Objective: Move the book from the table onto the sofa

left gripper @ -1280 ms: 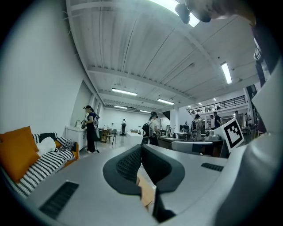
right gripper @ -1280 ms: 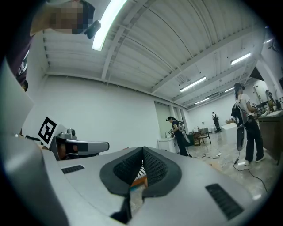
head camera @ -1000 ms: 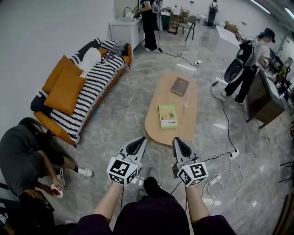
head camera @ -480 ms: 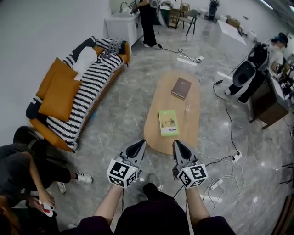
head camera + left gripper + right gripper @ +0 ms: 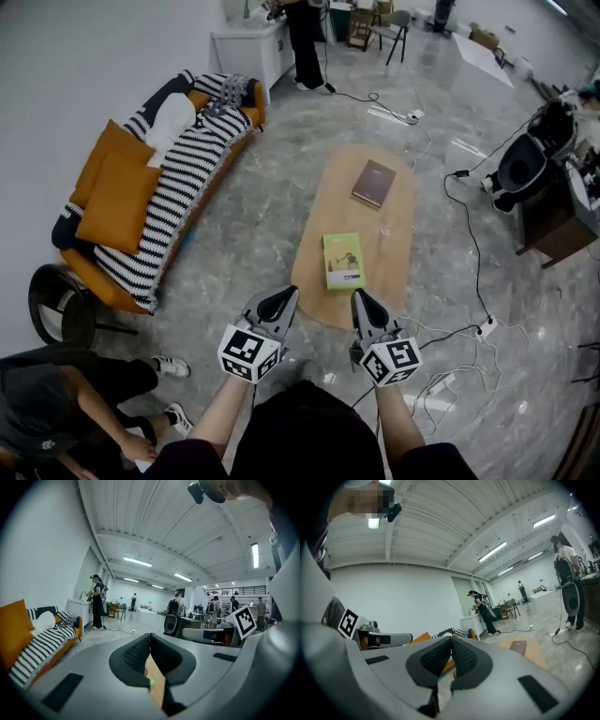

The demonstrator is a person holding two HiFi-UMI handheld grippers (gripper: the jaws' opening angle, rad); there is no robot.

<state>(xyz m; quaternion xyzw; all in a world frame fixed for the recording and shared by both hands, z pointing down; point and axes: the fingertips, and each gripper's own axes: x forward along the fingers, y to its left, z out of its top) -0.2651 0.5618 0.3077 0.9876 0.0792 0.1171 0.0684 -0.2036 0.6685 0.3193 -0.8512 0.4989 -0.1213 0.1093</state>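
The left gripper [image 5: 281, 298] and right gripper [image 5: 362, 300], jaws closed on nothing, hover side by side near the surface [image 5: 398, 234]; green book [image 5: 343, 261] and brown book [image 5: 373, 184] lie there, sofa [image 5: 98, 278] well apart at left

Open floor [image 5: 253, 234] lies between table [image 5: 394, 234] and sofa [image 5: 187, 169]; cables [image 5: 475, 267] seemingly clutter the right.

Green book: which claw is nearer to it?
Right. The right claw is just short of the green book; the left claw is farther off, to its left.
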